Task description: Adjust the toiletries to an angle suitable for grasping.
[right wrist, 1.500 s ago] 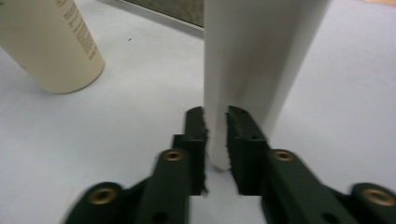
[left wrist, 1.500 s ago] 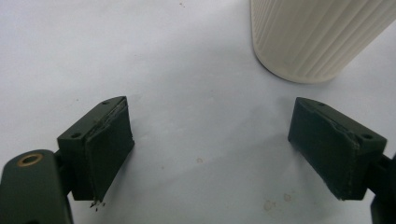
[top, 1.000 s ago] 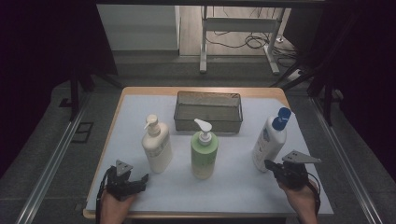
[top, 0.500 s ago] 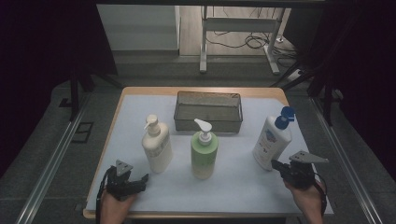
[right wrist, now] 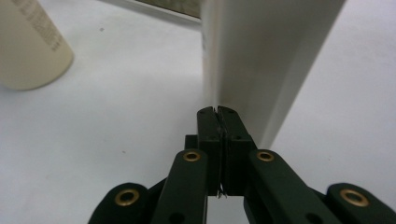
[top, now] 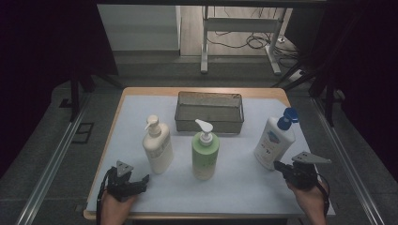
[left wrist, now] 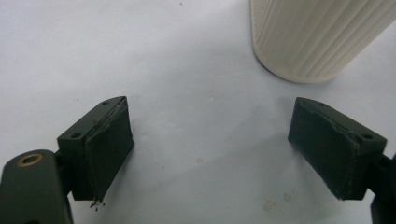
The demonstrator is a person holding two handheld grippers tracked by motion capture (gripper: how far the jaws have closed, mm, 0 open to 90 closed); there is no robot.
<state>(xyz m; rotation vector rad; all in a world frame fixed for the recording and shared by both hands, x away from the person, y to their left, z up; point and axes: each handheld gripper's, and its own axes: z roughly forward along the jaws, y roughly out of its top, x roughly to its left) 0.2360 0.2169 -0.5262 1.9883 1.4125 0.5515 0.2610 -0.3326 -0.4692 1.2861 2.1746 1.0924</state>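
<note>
White bottle (top: 273, 143) stood ungrasped at right; right gripper (top: 281, 167) was closed empty beside it, left gripper (top: 139, 181) open.

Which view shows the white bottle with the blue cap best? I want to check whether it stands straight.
The high view: the white bottle shows whole, leaning with its blue cap toward the right, beside the right hand-held gripper. The right gripper view gives a close, blurred stretch of its wall. The left gripper view faces the cream bottle.

high view dim, dark surroundings, lit table (top: 141, 126); gripper views bright, soft shadows, near parts blurred
</note>
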